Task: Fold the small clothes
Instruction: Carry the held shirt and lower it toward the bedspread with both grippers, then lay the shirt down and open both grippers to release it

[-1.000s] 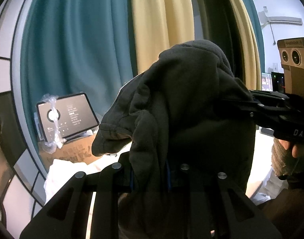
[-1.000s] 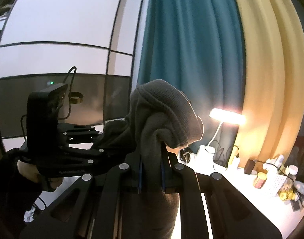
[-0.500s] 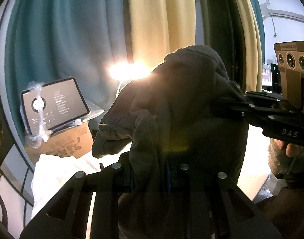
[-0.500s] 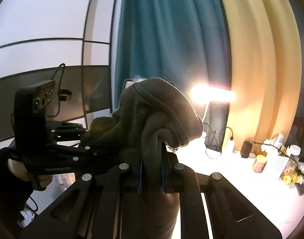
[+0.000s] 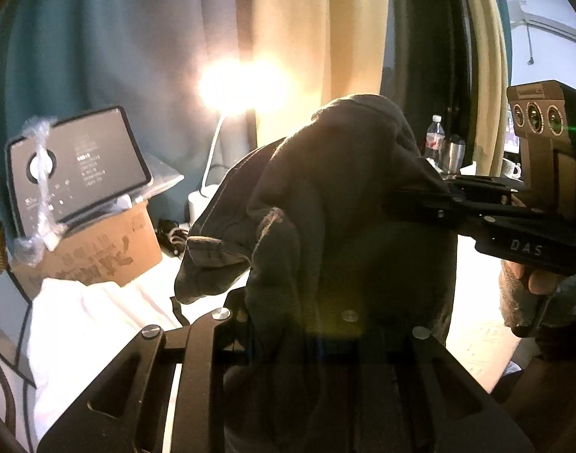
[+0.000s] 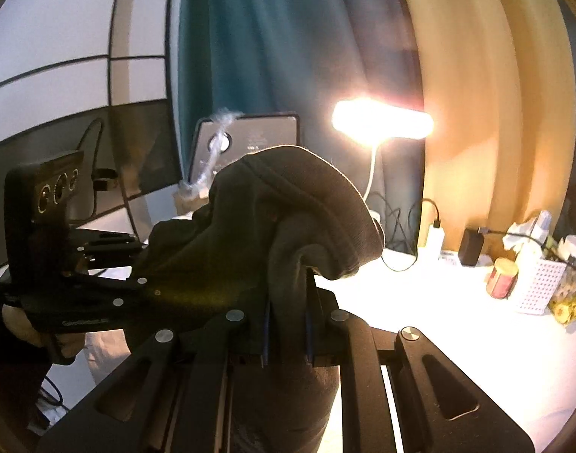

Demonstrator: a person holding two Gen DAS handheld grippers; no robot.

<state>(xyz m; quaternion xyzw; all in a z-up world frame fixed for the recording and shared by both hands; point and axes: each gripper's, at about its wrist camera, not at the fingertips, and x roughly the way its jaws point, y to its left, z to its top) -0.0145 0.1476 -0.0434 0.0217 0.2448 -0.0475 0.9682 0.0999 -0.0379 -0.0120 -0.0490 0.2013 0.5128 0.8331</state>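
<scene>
While lifted clear of the white worktop (image 6: 458,332), dark grey garment (image 5: 348,204) pinched by left tool (image 5: 284,343) and right tool (image 6: 288,324), bunched between both.

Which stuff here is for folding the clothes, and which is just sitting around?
For the folding:
- dark grey garment, held up off the table
- left gripper, clamped on it
- right gripper, clamped on it too

Just lying about:
- tablet on the cardboard box
- lit desk lamp
- red can
- white basket
</scene>
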